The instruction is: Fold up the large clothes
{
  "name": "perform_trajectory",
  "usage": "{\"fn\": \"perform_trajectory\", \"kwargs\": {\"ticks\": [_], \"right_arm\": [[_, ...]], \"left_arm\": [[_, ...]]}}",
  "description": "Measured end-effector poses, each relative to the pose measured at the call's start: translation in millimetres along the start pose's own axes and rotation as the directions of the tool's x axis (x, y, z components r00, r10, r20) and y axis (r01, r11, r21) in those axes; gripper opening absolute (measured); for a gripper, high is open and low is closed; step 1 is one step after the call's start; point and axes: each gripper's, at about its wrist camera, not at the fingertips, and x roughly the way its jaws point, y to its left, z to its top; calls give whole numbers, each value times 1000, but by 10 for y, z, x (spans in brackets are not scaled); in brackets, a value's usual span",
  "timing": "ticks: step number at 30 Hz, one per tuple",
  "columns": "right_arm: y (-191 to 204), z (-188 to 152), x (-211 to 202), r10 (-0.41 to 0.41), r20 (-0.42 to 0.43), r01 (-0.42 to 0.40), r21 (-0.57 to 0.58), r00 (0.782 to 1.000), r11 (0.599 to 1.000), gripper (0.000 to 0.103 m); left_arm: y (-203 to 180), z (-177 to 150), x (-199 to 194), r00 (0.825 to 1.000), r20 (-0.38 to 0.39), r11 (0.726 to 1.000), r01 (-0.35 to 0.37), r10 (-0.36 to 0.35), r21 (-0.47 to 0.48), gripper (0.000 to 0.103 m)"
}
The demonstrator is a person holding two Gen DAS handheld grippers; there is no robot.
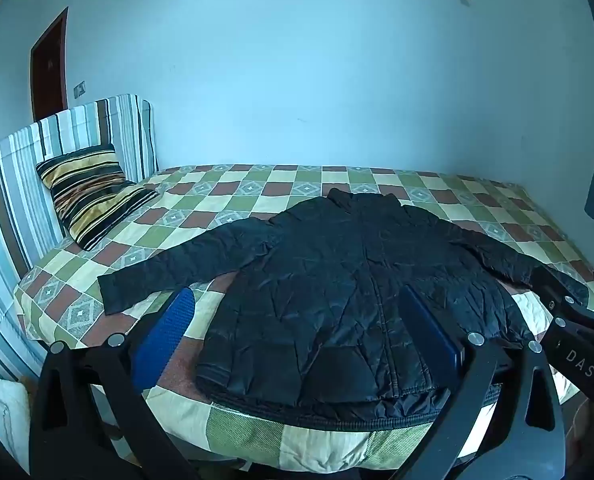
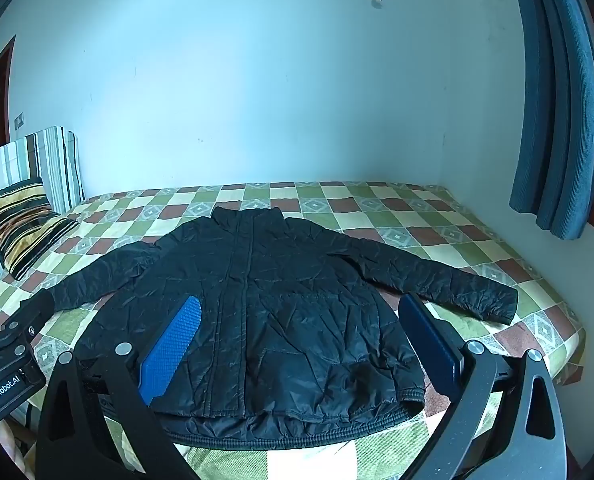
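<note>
The right gripper covered the cuff of the right sleeve of the jacket. The curtain was cut by the top edge.

Left tool and right tool side by side, jaws wide apart, nothing held.

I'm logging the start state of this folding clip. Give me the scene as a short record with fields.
garment: black puffer jacket, spread flat, front up, sleeves out to both sides
surface: bed with checkered quilt
left gripper: open, holding nothing
right gripper: open, holding nothing
other items: striped pillow against the striped headboard; blue curtain
fold progress: none visible
</note>
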Motion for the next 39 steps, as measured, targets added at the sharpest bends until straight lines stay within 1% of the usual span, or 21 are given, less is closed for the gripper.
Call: {"fn": "perform_trajectory", "kwargs": {"ticks": [13,39], "right_arm": [[-7,15,4,2,-3,-2,0,1000,1000,98],[-1,-6,16,1,-6,-1,-1,1000,1000,98]], "left_arm": [[16,33,-13,1000,-2,1000,-1,1,1,101],[-10,-21,36,1000,-8,1000,4,-4,7,101]]}}
